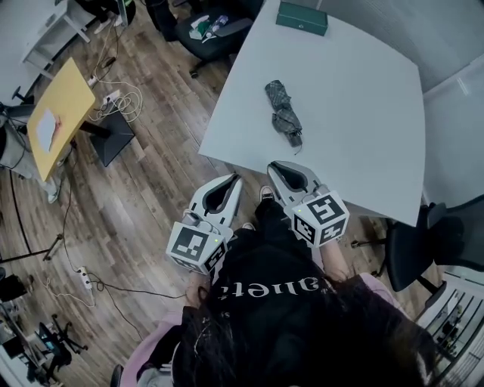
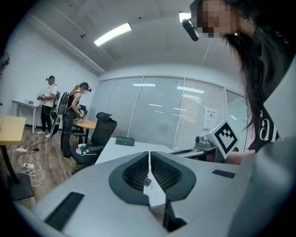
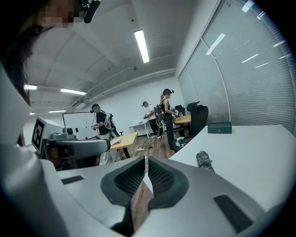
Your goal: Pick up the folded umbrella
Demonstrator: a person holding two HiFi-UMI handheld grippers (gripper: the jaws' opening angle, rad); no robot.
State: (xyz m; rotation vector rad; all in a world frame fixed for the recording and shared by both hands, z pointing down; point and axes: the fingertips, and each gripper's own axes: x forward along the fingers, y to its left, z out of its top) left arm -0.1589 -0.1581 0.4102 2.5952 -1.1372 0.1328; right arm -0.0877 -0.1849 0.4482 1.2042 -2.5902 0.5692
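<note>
Left tongs are clenched on nothing, just short of the tabletop. Right tongs, likewise clenched and empty, reach its near edge. The folded umbrella lies on the tabletop beyond, apart from both.

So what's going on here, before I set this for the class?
A person stands at the near edge of the white table with a gripper in each hand. The left gripper and right gripper are both shut and empty. The folded umbrella lies untouched on the table ahead of them; a green box sits at the far edge.
</note>
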